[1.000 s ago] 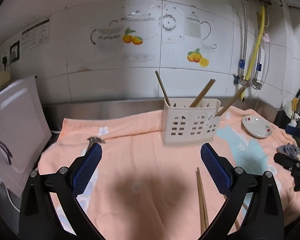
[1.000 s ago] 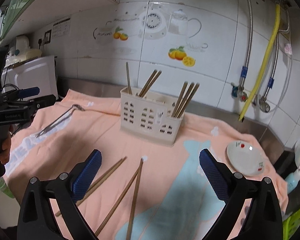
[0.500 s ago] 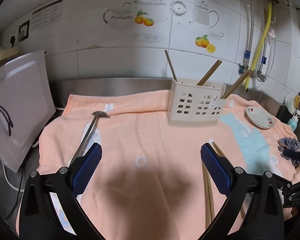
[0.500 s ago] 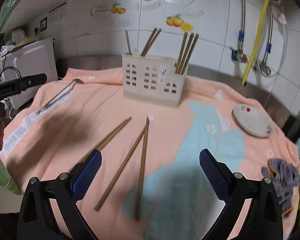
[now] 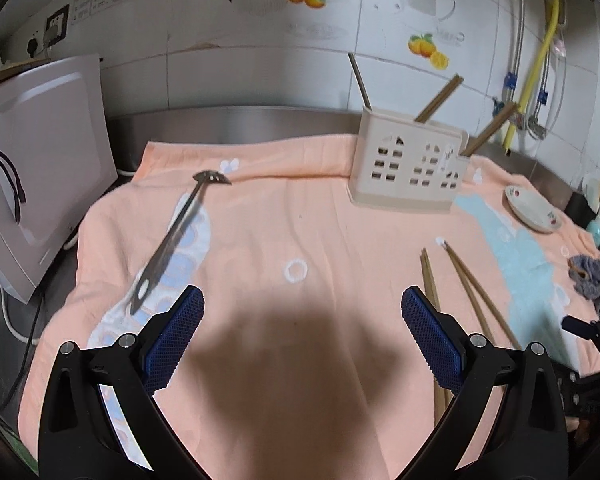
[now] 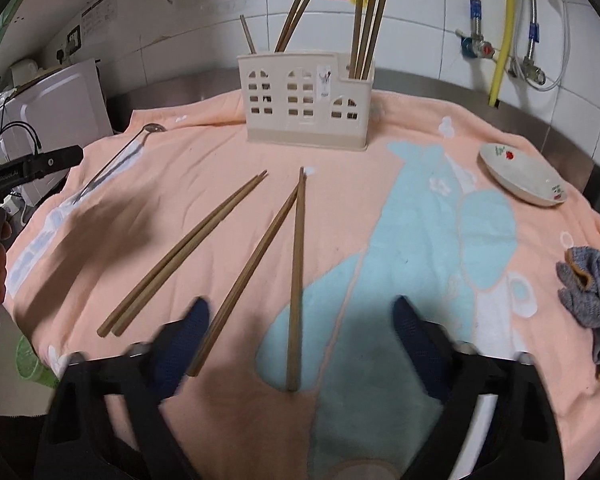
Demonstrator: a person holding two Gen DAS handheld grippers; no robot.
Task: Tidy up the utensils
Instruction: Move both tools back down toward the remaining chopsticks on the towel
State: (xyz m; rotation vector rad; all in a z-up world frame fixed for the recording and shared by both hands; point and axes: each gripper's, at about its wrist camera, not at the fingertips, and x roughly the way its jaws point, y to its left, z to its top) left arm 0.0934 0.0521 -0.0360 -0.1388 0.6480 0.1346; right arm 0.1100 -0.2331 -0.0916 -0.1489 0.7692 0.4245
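Utensil holder: cream plastic caddy with window-shaped cut-outs, standing upright at the back of the peach towel, near the steel backsplash
Left end of holder: one thin dark stick leaning slightly left
Middle of holder: a pair of brown chopsticks tilted to the right
Right, lower compartment: a bunch of brown chopsticks standing nearly upright
Small dish: white with red and green marks, on the towel to the right of the holder; nothing lies in it
Loose chopsticks, left pair: side by side and touching, lying diagonally on the towel in front of the holder
Loose chopsticks, V pair: tips meeting near the holder, spread apart toward the camera, between the right gripper's fingers
Metal utensil: long flat-handled steel tool lying on the towel's left side, just ahead of the left gripper's left finger
Grey cloth: bunched at the towel's right edge
Writing: a small sticker on the holder front and a printed sheet on the wall are too small to read; "GenRobot.AI" is seen in the right wrist view on the left gripper's body
Left gripper: blue pads wide apart, nothing between them, above bare towel
Right gripper: jaws closing, blurred, pads not yet touching the V pair between them
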